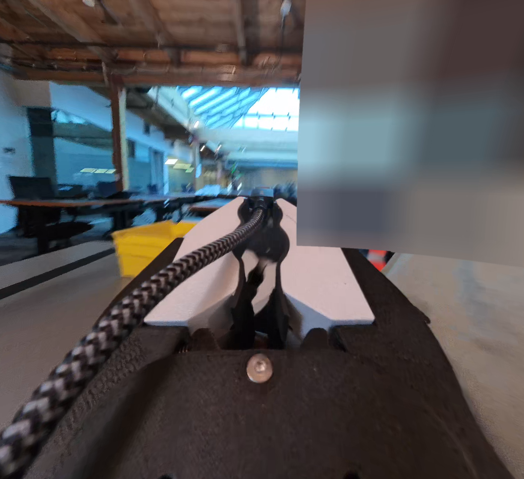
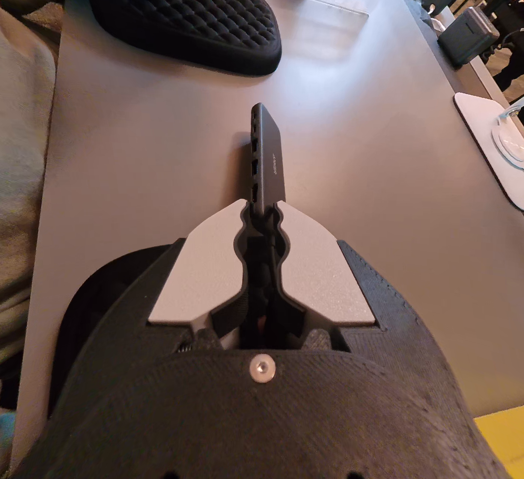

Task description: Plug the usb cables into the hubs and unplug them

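Open-plan office in a converted industrial hall

Exposed timber ceiling (image 1: 175,11) with a skylight (image 1: 255,108), rows of long desks (image 1: 85,203) and office chairs (image 1: 31,187), and a grey worktable (image 2: 354,153) carrying a mouse pad (image 2: 482,136).

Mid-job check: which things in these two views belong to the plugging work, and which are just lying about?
In the job:
- braided USB cable, its plug clamped in the left gripper
- dark hub, held by the right gripper, ports empty

Lying about:
- black cushion
- yellow bin
- white mat
- dark boxes at the table's far edge
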Motion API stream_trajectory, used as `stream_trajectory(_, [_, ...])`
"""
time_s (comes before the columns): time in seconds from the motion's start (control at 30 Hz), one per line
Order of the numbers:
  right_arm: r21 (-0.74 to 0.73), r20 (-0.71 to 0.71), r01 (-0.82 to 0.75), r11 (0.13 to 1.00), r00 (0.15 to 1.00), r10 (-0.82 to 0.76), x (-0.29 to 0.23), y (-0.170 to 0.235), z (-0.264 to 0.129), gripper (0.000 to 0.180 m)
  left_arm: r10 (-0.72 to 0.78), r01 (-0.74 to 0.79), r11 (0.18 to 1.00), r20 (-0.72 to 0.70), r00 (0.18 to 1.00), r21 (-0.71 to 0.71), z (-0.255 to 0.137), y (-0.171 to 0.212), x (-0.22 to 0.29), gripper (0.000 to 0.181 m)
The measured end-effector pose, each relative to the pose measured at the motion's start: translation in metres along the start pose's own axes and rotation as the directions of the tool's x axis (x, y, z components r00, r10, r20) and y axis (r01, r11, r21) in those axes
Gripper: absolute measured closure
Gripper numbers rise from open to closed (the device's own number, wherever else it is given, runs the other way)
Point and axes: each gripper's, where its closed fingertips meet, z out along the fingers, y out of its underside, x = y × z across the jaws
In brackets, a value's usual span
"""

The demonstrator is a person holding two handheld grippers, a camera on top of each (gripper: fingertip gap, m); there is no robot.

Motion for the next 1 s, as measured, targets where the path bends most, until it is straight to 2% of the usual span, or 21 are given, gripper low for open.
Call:
stream_trajectory(0.03, [0.006,0.002,-0.024,1.0,1.0,0.024,0.001,-0.001,-0.001,0.164,0.066,-0.062,0.993,0.043,0.997,-0.101,0.0,0.012,-0.005,0.165])
stream_trajectory(0.1, [0.013,0.004,-0.076,0.997,0.997,0.076,0.003,-0.002,-0.001,0.164,0.244,-0.192,0.912,0.104,0.964,-0.363,-0.001,0.042,-0.016,0.165])
stream_trajectory(0.2, [-0.001,-0.016,-0.163,0.987,0.987,0.163,0.008,-0.004,0.0,0.165,0.494,-0.251,0.649,0.146,0.857,-0.719,-0.016,0.079,-0.039,0.165])
stream_trajectory(0.27, [-0.014,-0.05,-0.224,0.975,0.974,0.223,0.013,-0.007,0.003,0.166,0.586,-0.213,0.506,0.152,0.796,-0.836,-0.023,0.09,-0.046,0.165])
stream_trajectory(0.3, [-0.022,-0.066,-0.251,0.968,0.966,0.249,0.015,-0.01,0.005,0.166,0.602,-0.183,0.474,0.165,0.782,-0.861,-0.024,0.093,-0.047,0.165])
stream_trajectory(0.37, [-0.018,-0.123,-0.295,0.955,0.949,0.291,0.021,-0.02,0.01,0.166,0.564,-0.114,0.497,0.221,0.795,-0.86,-0.019,0.097,-0.044,0.165])
stream_trajectory(0.47, [-0.011,-0.25,-0.319,0.948,0.918,0.307,0.031,-0.032,0.02,0.167,0.438,0.035,0.592,0.357,0.825,-0.805,-0.016,0.103,-0.046,0.165])
stream_trajectory(0.6, [-0.061,-0.434,-0.291,0.955,0.869,0.237,0.043,-0.028,0.035,0.167,0.428,0.137,0.582,0.446,0.786,-0.801,-0.031,0.117,-0.062,0.165])
stream_trajectory(0.83, [-0.124,-0.533,-0.132,0.983,0.845,0.046,0.044,-0.036,0.049,0.167,0.386,0.206,0.625,0.527,0.757,-0.753,-0.038,0.125,-0.075,0.165])
stream_trajectory(1.0, [-0.121,-0.549,-0.13,0.984,0.835,0.043,0.044,-0.039,0.053,0.167,0.367,0.218,0.654,0.556,0.746,-0.724,-0.04,0.122,-0.078,0.165])
